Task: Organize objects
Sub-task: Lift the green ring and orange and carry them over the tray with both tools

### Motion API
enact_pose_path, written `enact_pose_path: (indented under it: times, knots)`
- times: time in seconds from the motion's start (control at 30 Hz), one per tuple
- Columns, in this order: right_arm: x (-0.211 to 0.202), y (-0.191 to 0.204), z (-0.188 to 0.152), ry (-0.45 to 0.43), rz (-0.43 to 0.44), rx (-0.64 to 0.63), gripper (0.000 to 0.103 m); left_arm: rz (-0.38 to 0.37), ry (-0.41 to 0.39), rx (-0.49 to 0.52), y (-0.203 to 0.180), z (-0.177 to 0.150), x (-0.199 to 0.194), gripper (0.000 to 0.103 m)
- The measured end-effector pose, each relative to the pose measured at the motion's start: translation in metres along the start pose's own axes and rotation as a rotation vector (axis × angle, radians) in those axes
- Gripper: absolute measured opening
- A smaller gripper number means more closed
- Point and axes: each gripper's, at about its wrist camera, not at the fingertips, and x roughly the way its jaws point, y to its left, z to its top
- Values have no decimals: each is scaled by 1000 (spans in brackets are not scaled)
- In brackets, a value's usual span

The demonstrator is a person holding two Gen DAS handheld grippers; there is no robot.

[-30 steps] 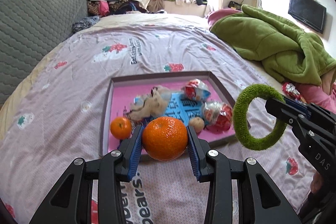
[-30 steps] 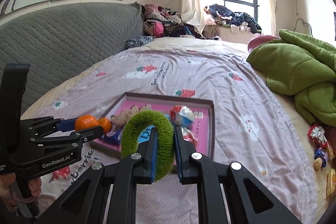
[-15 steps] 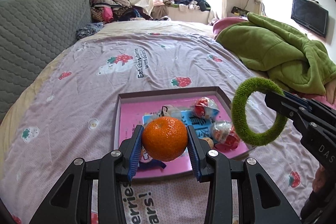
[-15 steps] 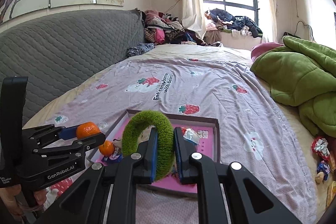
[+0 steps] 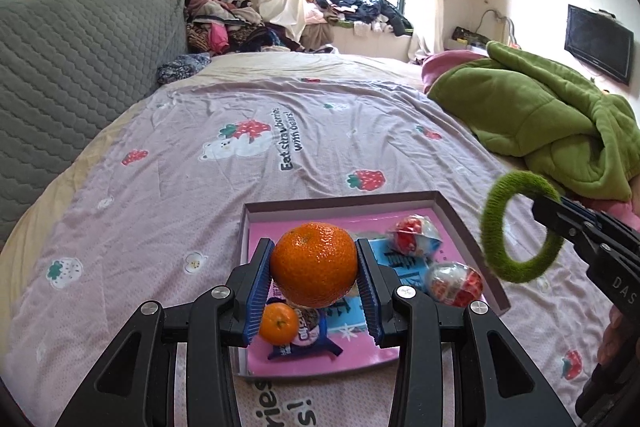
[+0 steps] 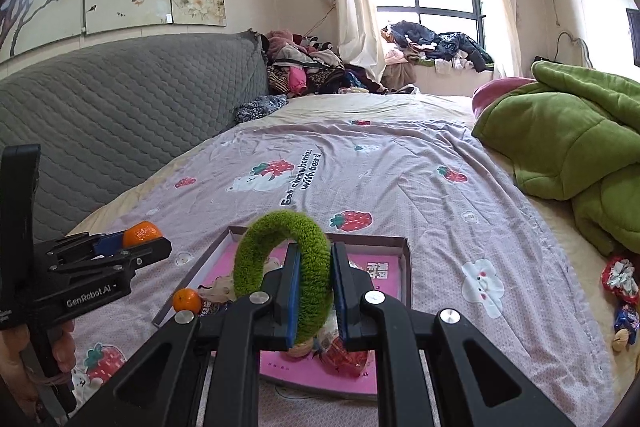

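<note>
My left gripper (image 5: 314, 265) is shut on a large orange (image 5: 314, 264), held above the near end of a pink tray (image 5: 340, 211) on the bed. In the tray lie a smaller orange (image 5: 278, 323), a blue snack packet (image 5: 306, 337) and two foil-wrapped sweets (image 5: 454, 285). My right gripper (image 6: 314, 281) is shut on a fuzzy green ring (image 6: 280, 259), pinching its right side; the ring stands upright over the tray (image 6: 405, 259). From the left wrist view the ring (image 5: 520, 227) hangs at the right, past the tray's edge. The right wrist view shows the left gripper (image 6: 132, 243) with its orange (image 6: 141, 233) at the left.
A lilac strawberry-print sheet (image 5: 280, 147) covers the bed. A green blanket (image 5: 540, 123) is heaped at the right, a grey quilted headboard (image 5: 72, 67) at the left, clothes piled at the far end. Loose sweets (image 6: 620, 279) lie on the bed's right side.
Both views have pulled back and tilted up: the tray sits lower and nearer in frame. The orange and the ring stay gripped and have kept their places between the fingers.
</note>
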Motion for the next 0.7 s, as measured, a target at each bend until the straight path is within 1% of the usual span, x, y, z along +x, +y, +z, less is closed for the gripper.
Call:
enact_pose_path:
  times: [0.2, 0.4, 0.7]
  knots:
    - [10, -7, -2, 10, 8, -1, 15, 12, 8, -3, 1, 3, 14, 41]
    - [19, -3, -4, 20, 27, -12, 15, 24, 30, 5, -2, 1, 33, 41]
    - [43, 8, -19, 91, 41, -56, 15, 27, 70, 28, -12, -7, 60, 41]
